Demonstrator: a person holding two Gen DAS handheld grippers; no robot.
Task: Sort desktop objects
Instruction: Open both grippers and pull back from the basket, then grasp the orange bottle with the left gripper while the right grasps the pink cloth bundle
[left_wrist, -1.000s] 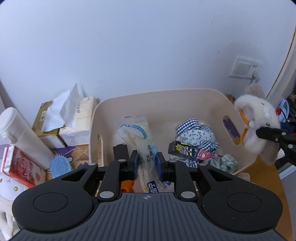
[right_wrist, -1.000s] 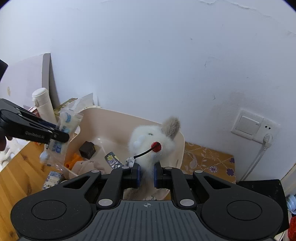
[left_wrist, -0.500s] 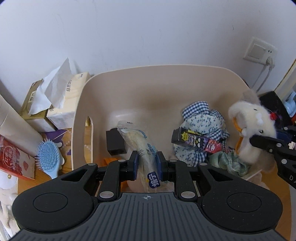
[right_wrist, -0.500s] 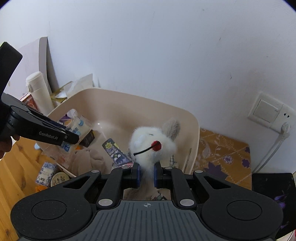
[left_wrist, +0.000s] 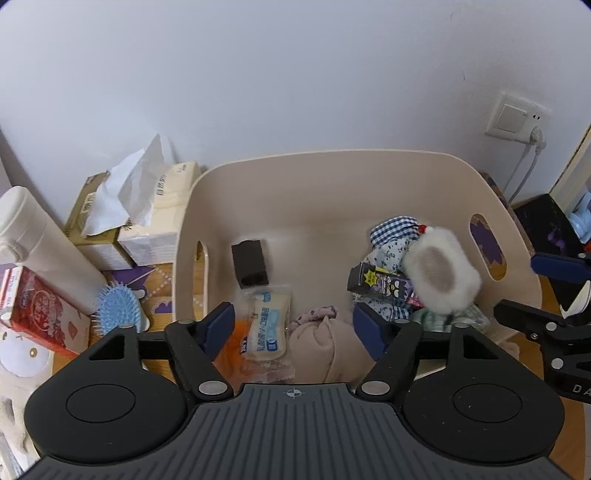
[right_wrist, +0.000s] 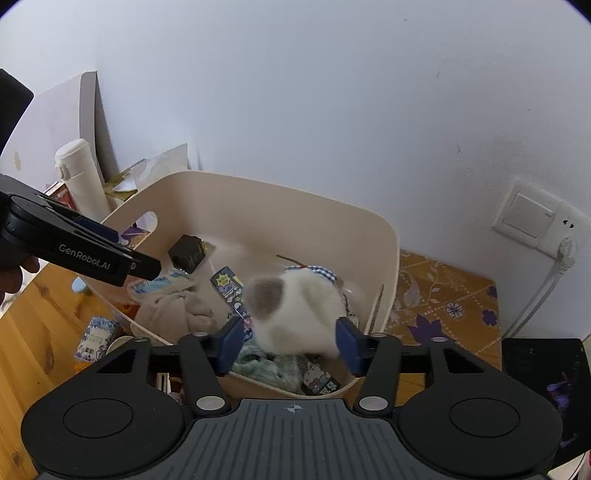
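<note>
Both grippers are seen over the beige bin (left_wrist: 332, 192) as two items are released into it. The left gripper (left_wrist: 293, 328), its jaws just spread wide, is held above the packet (left_wrist: 269, 325), which lies free on the bin floor beside a beige cloth (left_wrist: 328, 347). The right gripper (right_wrist: 290, 341) has likewise just been opened; the plush (right_wrist: 295, 314), blurred, is shown between its pads, seemingly unpinched, atop the checked cloth (left_wrist: 391, 236) and a printed carton (left_wrist: 384, 286). A black box (left_wrist: 250, 263) sits in the bin too. Tissues (left_wrist: 140, 206), a flask (left_wrist: 33, 243) and a hairbrush (left_wrist: 116, 308) are crowded against the bin's left wall and appear still unsorted.
</note>
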